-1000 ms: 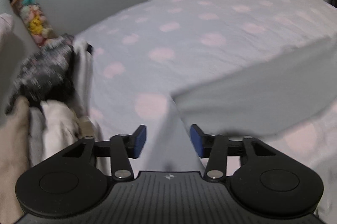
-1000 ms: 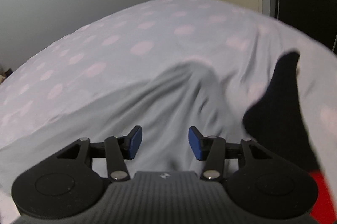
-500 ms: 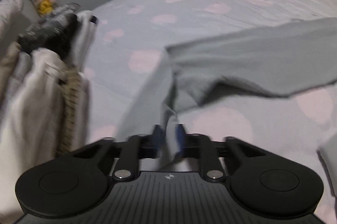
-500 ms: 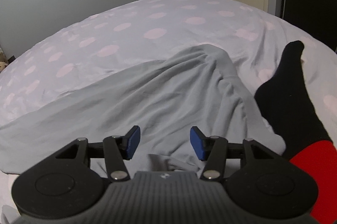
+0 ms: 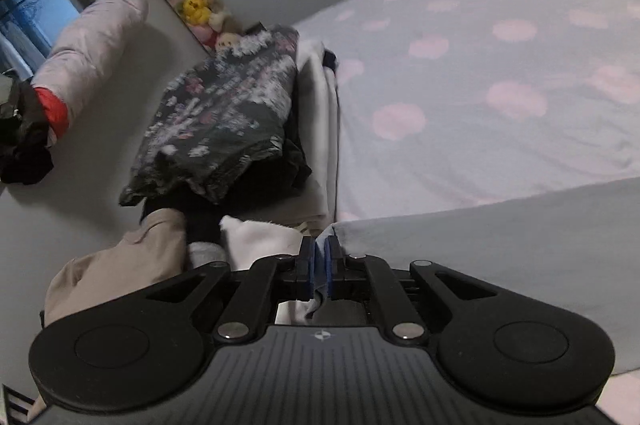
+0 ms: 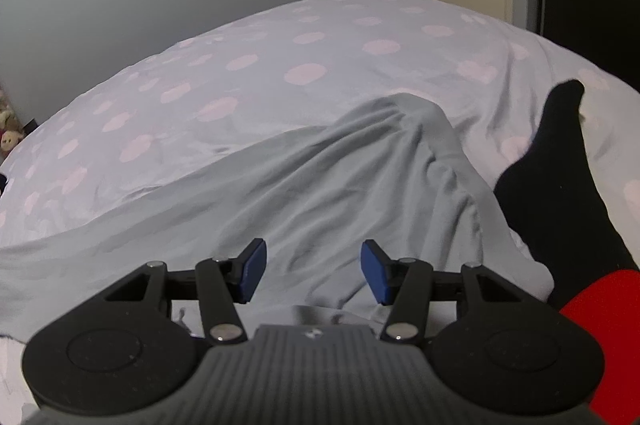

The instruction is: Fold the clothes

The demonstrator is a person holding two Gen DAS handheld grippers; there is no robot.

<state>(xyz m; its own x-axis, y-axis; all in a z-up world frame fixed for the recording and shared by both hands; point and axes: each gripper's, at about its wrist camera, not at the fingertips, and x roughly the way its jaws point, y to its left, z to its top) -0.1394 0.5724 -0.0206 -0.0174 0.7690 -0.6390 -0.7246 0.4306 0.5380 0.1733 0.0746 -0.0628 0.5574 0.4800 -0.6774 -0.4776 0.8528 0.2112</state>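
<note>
My left gripper [image 5: 319, 267] has just clamped its fingers onto an edge of the grey garment [image 5: 500, 225] and swung it out toward the pile of clothes [image 5: 224, 129], which I judge starts the first fold. My right gripper [image 6: 313, 273] hovers half-open over the same garment [image 6: 320, 185] spread on the bed [image 6: 280, 65], holding nothing. I see no containers.

shirt [image 6: 320, 193] on bed [image 6: 280, 73] | sock [image 6: 560, 193] right of shirt | clothes pile [image 5: 224, 121] left of bed
</note>
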